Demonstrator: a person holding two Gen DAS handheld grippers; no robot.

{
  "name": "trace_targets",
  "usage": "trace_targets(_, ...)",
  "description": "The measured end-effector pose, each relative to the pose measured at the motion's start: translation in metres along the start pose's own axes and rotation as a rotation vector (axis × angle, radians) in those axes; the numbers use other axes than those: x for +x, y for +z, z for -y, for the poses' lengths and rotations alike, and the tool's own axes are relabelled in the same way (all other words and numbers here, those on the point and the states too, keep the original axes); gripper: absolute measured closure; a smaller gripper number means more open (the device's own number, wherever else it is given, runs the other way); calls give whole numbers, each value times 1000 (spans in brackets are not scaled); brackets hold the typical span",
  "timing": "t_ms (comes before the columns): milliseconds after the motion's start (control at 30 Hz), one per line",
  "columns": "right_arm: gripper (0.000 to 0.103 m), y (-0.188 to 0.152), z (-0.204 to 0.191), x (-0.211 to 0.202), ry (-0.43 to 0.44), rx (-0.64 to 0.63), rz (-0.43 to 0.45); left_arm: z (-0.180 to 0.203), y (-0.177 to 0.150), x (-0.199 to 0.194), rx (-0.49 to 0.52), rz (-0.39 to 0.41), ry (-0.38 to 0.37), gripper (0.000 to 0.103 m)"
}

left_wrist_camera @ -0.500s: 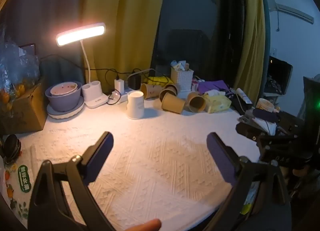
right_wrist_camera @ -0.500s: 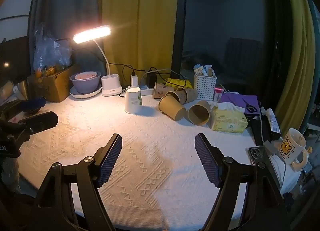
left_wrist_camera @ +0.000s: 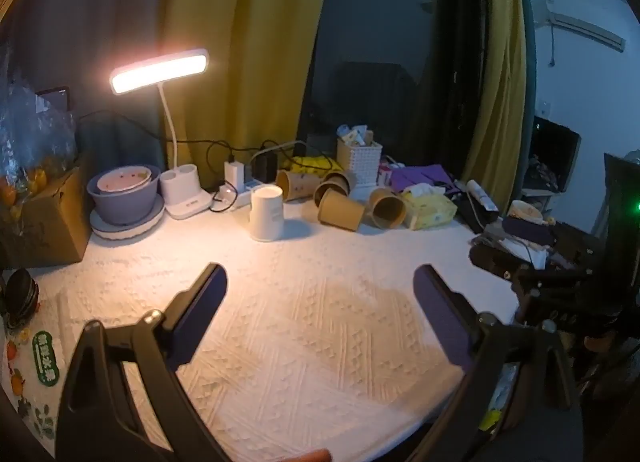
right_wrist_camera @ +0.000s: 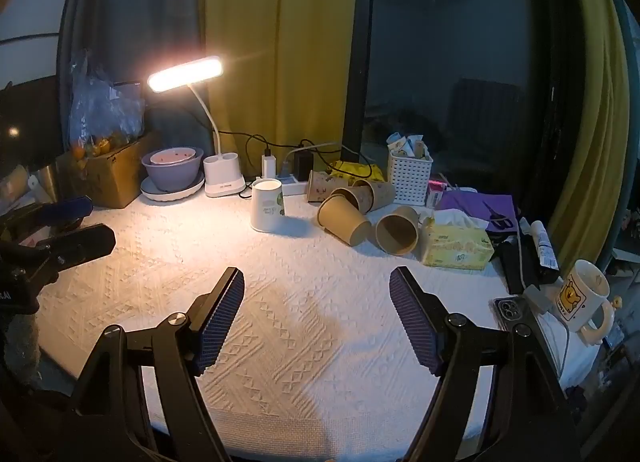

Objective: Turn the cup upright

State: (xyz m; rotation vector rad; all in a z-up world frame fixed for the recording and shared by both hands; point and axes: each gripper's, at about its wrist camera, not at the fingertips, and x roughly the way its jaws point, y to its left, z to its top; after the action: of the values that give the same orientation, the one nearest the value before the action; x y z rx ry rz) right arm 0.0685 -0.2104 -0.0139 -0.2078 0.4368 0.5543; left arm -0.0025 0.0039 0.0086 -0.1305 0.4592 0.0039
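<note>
Yellow curtains and a dark window stood behind the round table, whose white embossed cloth glowed under the desk lamp. Both of my tools hung low over the near edge, well apart from anything: the left gripper had its fingers spread wide with nothing between them, and the right gripper was spread just as wide and just as empty.

Toward the back of the table, past the white cup, which stood mouth-down by the look of it, lay the brown paper cups, tipped on their sides in a loose cluster, mouths facing various ways. The one nearest me, lying just beside the tissue pack, showed its open mouth.

I judged these cups to be very light and thin-walled, soft enough to buckle under a hard squeeze and ready to roll at a nudge. The rolled rim would be the stiffest part, so I reckoned the best hold was across the body near the rim, closed gently, with the ribbed pads giving grip enough on the dry paper. Neighbouring cups lay close, so a clumsy approach could have scattered them.
</note>
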Motion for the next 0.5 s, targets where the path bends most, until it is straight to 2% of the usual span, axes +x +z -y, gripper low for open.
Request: trace_targets(500,25,0,0,-2,-1,9,3,1,-4,2,4,12,13,8)
